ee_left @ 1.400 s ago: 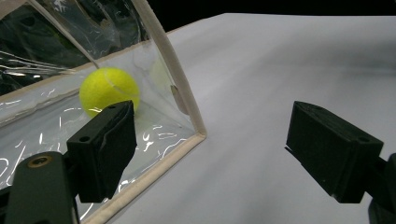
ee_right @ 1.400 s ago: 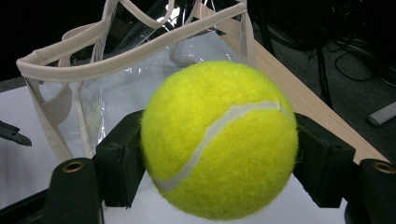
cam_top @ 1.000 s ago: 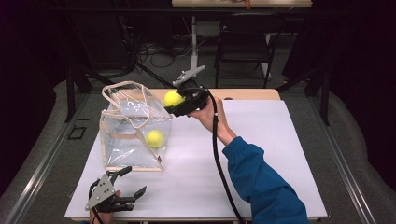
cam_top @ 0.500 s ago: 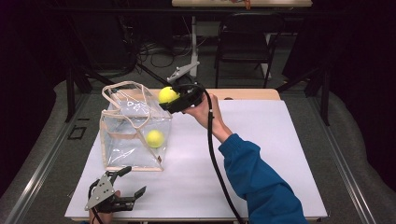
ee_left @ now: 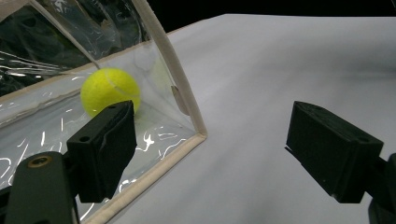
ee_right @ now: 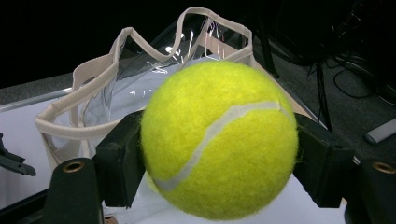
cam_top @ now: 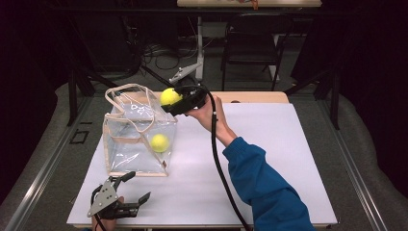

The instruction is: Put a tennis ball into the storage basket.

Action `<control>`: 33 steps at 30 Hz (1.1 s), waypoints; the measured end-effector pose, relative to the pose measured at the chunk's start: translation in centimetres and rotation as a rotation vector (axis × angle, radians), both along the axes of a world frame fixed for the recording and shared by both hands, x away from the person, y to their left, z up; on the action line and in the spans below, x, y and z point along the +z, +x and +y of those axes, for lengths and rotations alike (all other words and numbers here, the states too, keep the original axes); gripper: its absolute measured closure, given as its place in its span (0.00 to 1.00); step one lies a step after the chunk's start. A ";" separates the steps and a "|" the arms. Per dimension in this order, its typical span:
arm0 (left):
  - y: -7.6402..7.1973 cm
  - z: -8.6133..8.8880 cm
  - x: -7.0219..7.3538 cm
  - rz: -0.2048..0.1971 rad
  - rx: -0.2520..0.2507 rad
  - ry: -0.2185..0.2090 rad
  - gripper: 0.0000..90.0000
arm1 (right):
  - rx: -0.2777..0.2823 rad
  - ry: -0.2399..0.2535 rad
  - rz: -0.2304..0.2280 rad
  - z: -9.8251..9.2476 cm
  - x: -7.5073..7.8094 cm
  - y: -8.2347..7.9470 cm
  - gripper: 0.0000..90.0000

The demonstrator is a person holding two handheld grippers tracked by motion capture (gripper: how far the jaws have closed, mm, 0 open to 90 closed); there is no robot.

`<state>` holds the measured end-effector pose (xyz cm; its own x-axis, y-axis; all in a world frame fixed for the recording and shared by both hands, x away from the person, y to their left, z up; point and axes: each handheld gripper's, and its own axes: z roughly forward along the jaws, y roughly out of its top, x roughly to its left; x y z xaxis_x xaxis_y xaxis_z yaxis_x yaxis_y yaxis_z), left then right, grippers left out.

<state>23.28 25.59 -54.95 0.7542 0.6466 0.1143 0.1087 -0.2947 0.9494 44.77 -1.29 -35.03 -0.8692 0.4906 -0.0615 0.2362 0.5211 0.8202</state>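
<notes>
Since the earlier frames, the right gripper (cam_top: 177, 102) has carried its tennis ball (cam_top: 169, 96) toward nine o'clock across the table, from just off the clear bag's (cam_top: 137, 139) three o'clock side to a spot over the bag's rim at its far corner. The left gripper (cam_top: 129, 186) has not shifted.

In the high view, the right gripper is held above the white table (cam_top: 269, 159) by a hand (cam_top: 208, 113) on a blue sleeve (cam_top: 262, 185), its black cable (cam_top: 219, 163) trailing toward six o'clock. The right gripper view shows its two black jaws pressed against opposite sides of the yellow ball, clamping it, with the bag's cream-trimmed open top and handles (ee_right: 107, 74) just behind.

A second tennis ball (cam_top: 159, 142) lies inside the bag, on its floor toward the three o'clock side. In the left gripper view this ball sits behind the clear wall.

The left gripper rests near the table's six o'clock edge, at about seven o'clock from the bag, jaws spread wide with nothing between them.

The hand holding the left gripper is mostly cut off by the bottom edge of the high view. The bag's clear walls glare and crease, blurring its far side. The room beyond the table is dark, and a chair (cam_top: 250, 43) and cables there are hard to make out.
</notes>
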 end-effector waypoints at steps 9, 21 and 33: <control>0.0 0.0 0.0 0.001 -0.001 -0.001 0.18 | 0.004 0.010 -0.008 0.4 0.4 0.0 0.29; 0.0 0.0 0.0 -0.001 0.000 -0.002 0.18 | 0.010 0.020 -0.019 1.2 0.8 0.1 0.29; 0.0 0.0 0.0 -0.003 -0.002 0.000 0.18 | 0.023 0.022 -0.034 2.1 1.3 -0.2 0.29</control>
